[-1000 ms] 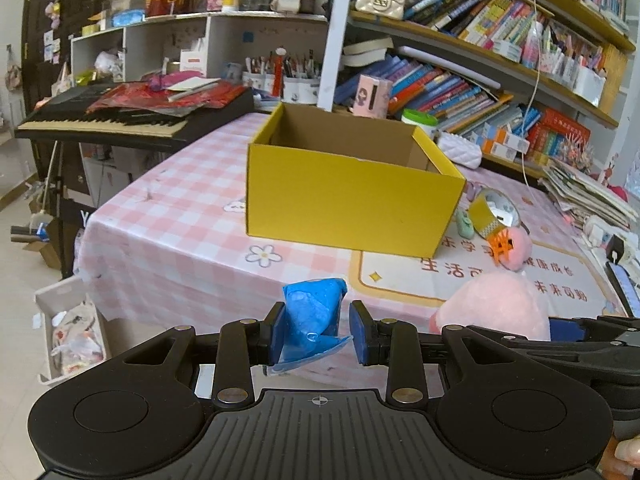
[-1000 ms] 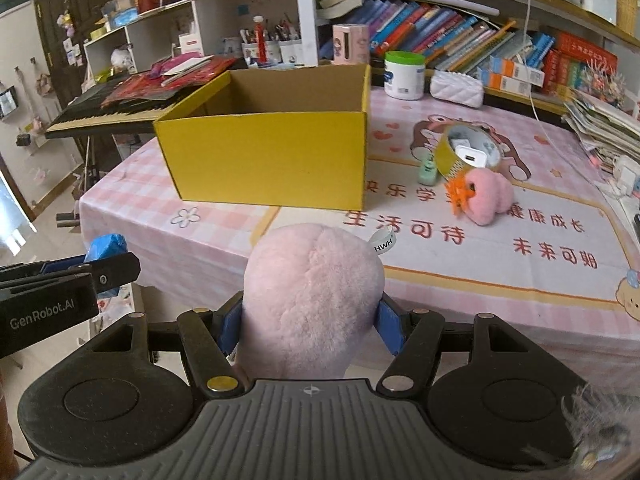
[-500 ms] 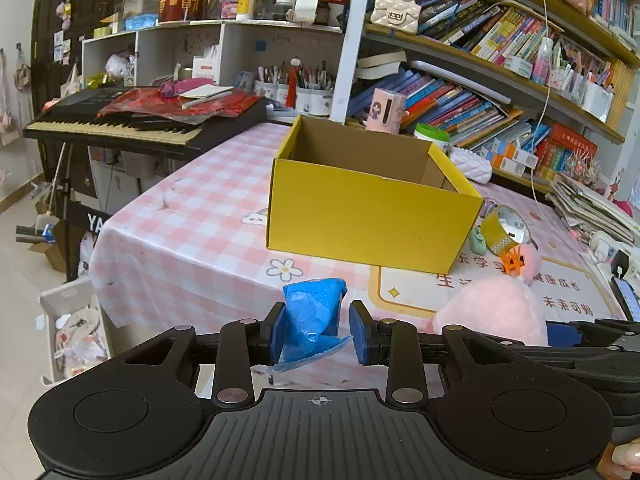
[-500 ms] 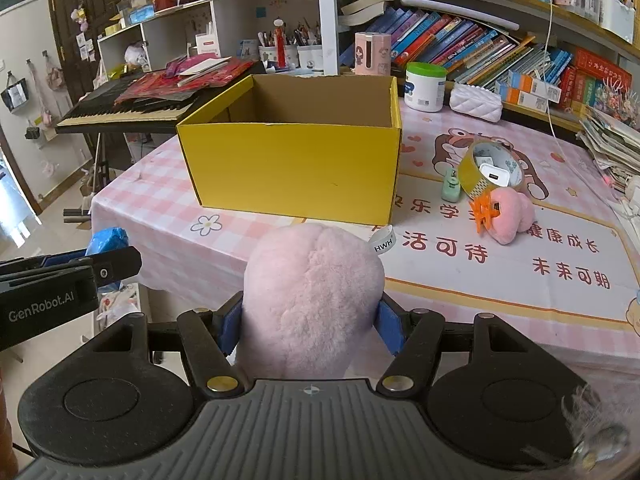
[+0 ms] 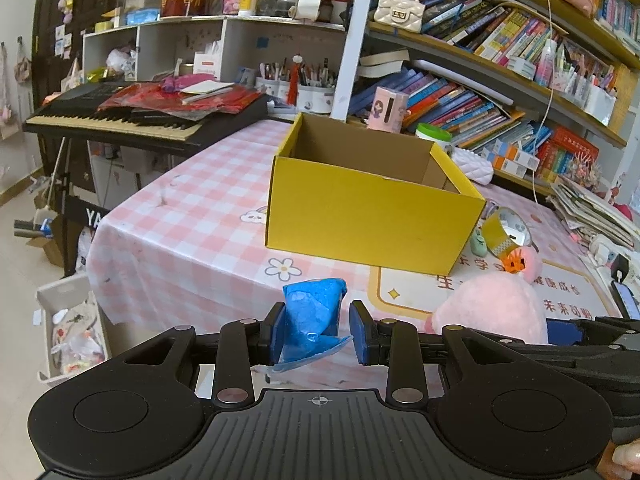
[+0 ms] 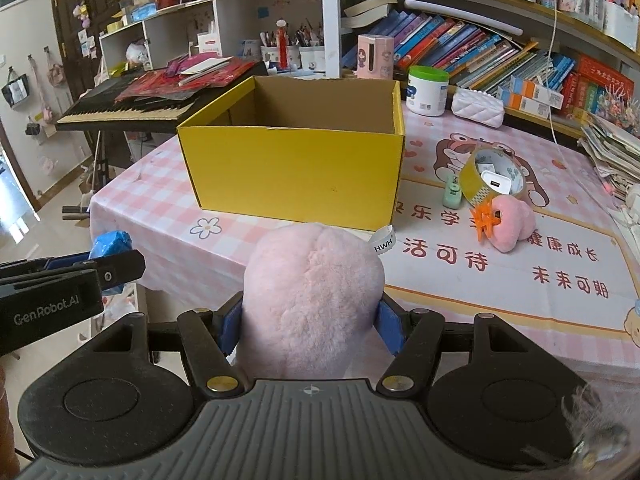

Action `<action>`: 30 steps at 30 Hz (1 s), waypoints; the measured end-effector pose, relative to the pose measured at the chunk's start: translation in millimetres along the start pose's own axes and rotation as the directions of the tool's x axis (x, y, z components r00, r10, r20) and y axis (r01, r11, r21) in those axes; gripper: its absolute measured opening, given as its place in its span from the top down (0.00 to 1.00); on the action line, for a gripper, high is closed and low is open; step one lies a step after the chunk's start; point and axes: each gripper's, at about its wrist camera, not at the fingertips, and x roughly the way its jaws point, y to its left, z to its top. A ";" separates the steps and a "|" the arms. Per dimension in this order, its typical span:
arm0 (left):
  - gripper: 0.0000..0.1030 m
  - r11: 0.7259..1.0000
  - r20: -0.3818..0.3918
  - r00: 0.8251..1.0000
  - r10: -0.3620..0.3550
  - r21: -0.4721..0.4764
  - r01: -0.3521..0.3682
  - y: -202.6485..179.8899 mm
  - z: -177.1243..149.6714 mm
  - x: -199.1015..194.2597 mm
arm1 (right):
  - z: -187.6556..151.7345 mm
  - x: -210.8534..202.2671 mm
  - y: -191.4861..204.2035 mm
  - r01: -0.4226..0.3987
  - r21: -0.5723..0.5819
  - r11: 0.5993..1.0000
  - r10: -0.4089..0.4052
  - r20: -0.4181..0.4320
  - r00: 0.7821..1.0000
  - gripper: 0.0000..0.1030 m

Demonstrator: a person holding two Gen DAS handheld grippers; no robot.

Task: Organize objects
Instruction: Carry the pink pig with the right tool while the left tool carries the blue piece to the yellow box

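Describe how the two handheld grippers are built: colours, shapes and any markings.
Both are matte black plastic. Each has a ribbed base plate bearing a small crosshair mark, two round discs at the sides, linkage arms with silver pivot screws, and blue pads on the fingers. This shows on the left gripper and the right gripper. Seen side-on from the right wrist, the left one carries white "GenRobot.AI" lettering.

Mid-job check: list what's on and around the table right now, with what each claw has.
Box: 1, yellow, open-topped, on the checked tablecloth.
Tape roll: 1, yellowish, right of the box.
Small plush: 1, pink with orange, against the tape roll.
Jar: 1, white with green lid, behind the box.
Keyboard: 1, black, left of the table.
Left claw: shut on blue wrapper.
Right claw: shut on pink plush.
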 end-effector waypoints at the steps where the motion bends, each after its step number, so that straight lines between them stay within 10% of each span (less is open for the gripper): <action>1: 0.69 1.000 0.000 1.000 -0.001 0.000 0.001 -0.5 0.6 1.0 | 0.4 0.3 -0.1 -0.001 -0.003 1.000 0.001 0.001 1.000 0.38; 30: 0.69 1.000 0.004 1.000 0.013 0.012 -0.013 -9.6 16.3 25.2 | 23.6 23.4 -12.1 -0.017 -0.015 1.000 0.018 0.018 1.000 0.38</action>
